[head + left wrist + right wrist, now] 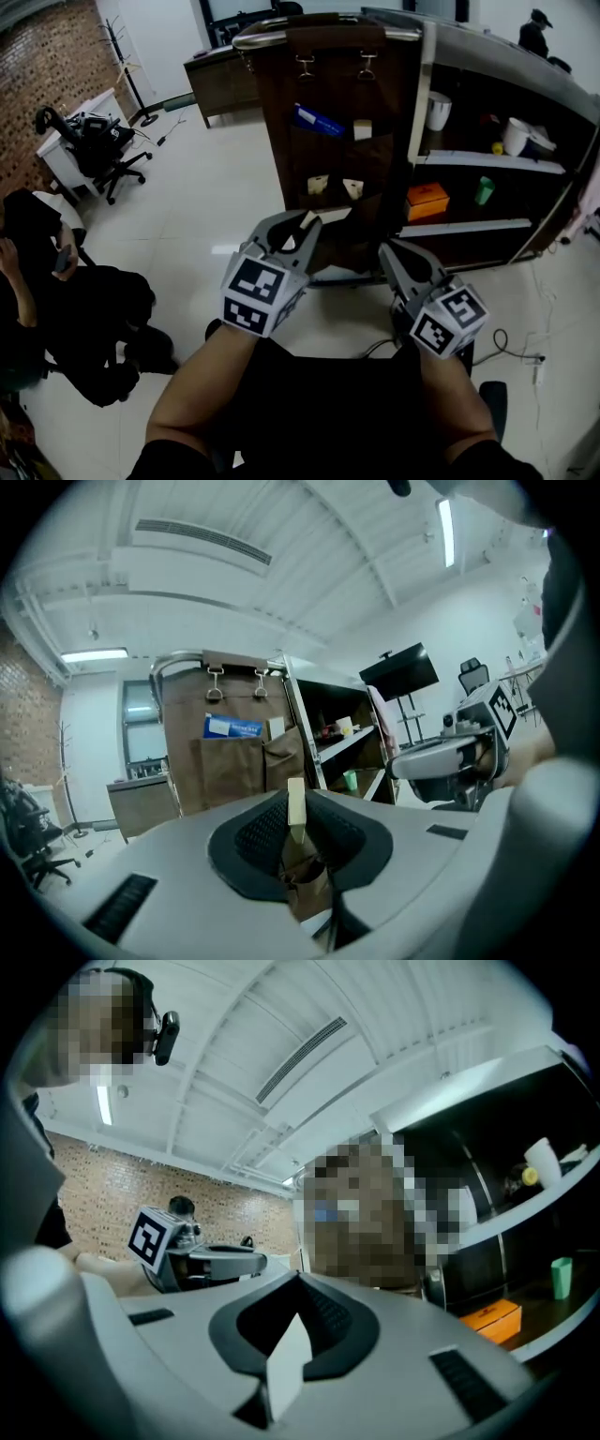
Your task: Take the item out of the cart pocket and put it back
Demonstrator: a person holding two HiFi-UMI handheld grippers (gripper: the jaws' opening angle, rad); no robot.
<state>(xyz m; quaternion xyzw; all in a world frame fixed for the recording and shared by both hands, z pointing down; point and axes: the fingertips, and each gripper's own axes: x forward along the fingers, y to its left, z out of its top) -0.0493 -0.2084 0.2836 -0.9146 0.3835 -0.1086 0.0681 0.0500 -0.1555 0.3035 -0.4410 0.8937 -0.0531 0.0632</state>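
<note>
While open floor (pixel 206 216) separates me from the cart (pixel 487 66), my left gripper (pixel 302 225) fingers clamp one pale packet (pixel 296 803), short of the pocket panel (pixel 281 141) holding three more; right gripper (pixel 388 251) fingers closed, empty.

Left gripper (pixel 300 221), right gripper (pixel 401 251): grey moulded shells with tapering jaws. Pads (pixel 258 832) black, finely ribbed. Left marker cube (pixel 255 295) and right marker cube (pixel 450 321): white faces, black square patterns. Short dark sleeves (pixel 164 457); black garment (pixel 319 403) below.
</note>
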